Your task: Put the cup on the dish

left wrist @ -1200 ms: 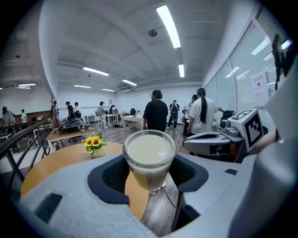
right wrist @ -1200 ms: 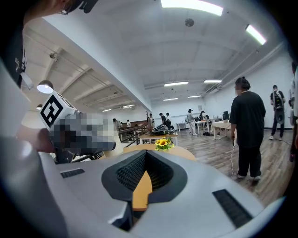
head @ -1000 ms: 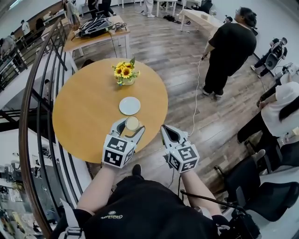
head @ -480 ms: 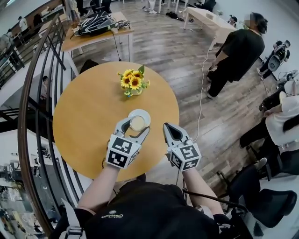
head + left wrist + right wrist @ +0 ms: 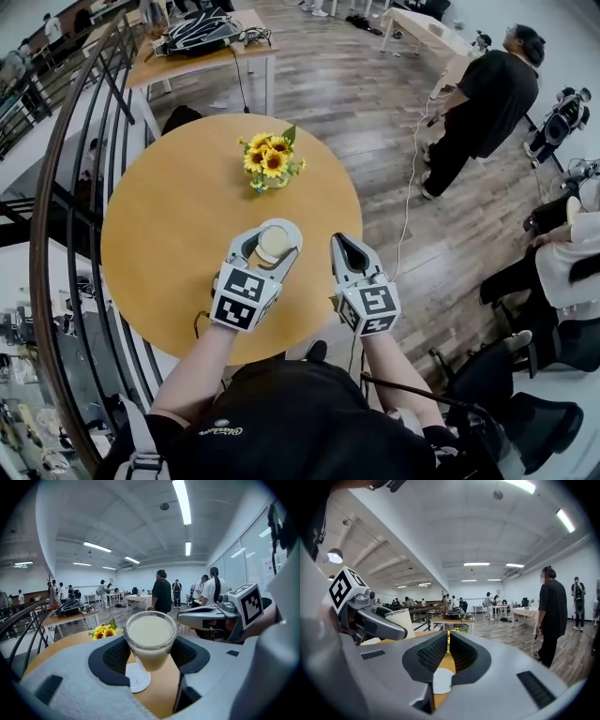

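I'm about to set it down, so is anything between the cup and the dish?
Nothing visible. The left gripper holds the cup right over the white dish. The sunflowers stand farther back on the table; the right gripper is off to the side.

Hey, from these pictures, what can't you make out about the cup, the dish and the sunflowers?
Underside of the cup: the left gripper view shows it above the dish, not whether they touch; in the head view the left hand-held gripper covers it.
Most of the dish: head view, under cup and jaws.
Container of the sunflowers: left gripper view, behind the jaw; head view, too small.
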A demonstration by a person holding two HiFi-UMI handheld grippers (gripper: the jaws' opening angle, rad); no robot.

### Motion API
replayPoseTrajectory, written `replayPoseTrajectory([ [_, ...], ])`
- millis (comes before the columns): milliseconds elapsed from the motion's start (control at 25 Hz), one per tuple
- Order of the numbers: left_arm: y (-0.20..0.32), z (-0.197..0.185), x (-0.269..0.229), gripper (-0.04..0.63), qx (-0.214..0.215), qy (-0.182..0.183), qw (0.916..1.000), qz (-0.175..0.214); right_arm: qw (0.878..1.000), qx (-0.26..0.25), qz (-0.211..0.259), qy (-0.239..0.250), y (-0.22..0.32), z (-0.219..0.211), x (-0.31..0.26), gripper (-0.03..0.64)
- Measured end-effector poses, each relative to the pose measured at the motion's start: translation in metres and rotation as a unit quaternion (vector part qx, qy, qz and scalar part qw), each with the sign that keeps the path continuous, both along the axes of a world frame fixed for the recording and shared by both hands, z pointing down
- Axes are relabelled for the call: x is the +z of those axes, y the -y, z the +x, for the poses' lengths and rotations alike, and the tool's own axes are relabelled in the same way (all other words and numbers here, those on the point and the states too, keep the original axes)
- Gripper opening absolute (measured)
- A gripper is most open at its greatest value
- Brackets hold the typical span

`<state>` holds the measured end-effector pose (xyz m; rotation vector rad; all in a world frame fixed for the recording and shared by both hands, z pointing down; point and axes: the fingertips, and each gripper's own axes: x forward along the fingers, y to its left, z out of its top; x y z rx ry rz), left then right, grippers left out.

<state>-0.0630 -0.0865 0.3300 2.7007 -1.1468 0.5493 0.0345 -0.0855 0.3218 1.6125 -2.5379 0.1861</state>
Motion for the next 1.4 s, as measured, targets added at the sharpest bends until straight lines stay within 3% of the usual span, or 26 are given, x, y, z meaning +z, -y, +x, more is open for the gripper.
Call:
replayPoseTrajectory([
  [440, 0.004, 0.027, 0.012, 0.258, -0.017, 0.03, 0.9993, -0.011, 1.0, -0.015, -0.012, 0.013, 0.01, 0.031, 0.011, 0.003],
  [680, 0.01, 0.028, 0.017, 0.258, -0.029, 0.025, 0.9991, -0.018, 0.999, -0.025, -0.017, 0.012, 0.015, 0.032, 0.015, 0.003],
  [1080, 0.021, 0.019, 0.057, 0.258, -0.051, 0.033, 0.9966, -0.057, 0.998, -0.034, -0.051, 0.012, 0.027, 0.03, 0.049, 0.003],
  [1400, 0.024, 0.016, 0.115, 0.258, -0.054, 0.05, 0.9917, -0.105, 0.993, -0.041, -0.106, 0.016, 0.036, 0.018, 0.11, 0.003],
])
